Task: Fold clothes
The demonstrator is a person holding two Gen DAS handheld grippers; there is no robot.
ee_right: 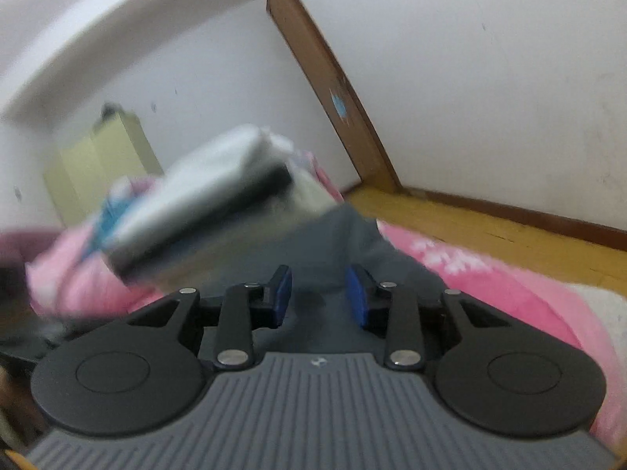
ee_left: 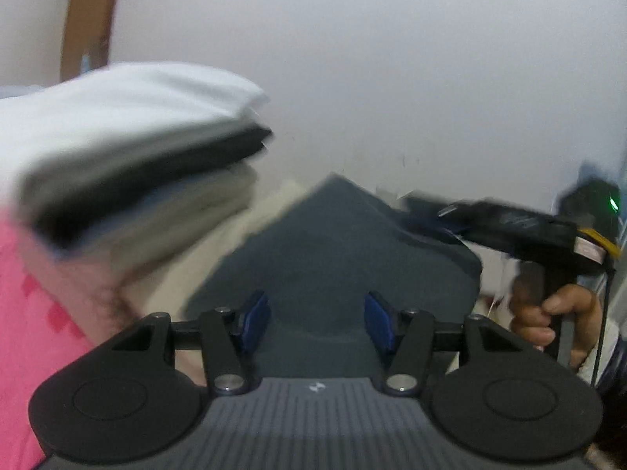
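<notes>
A dark grey-blue garment lies spread flat on the bed ahead of my left gripper. That gripper hovers over its near edge, jaws open, and nothing sits between the blue pads. At the right of the left wrist view a hand holds my right gripper, blurred, by the garment's right edge. In the right wrist view the same garment lies under my right gripper. A gap shows between its pads with no cloth in it.
A stack of folded clothes, white on top with grey and black layers, stands left of the garment. A pink bedspread covers the bed. A wooden floor, a brown door frame and a pale yellow cabinet lie beyond.
</notes>
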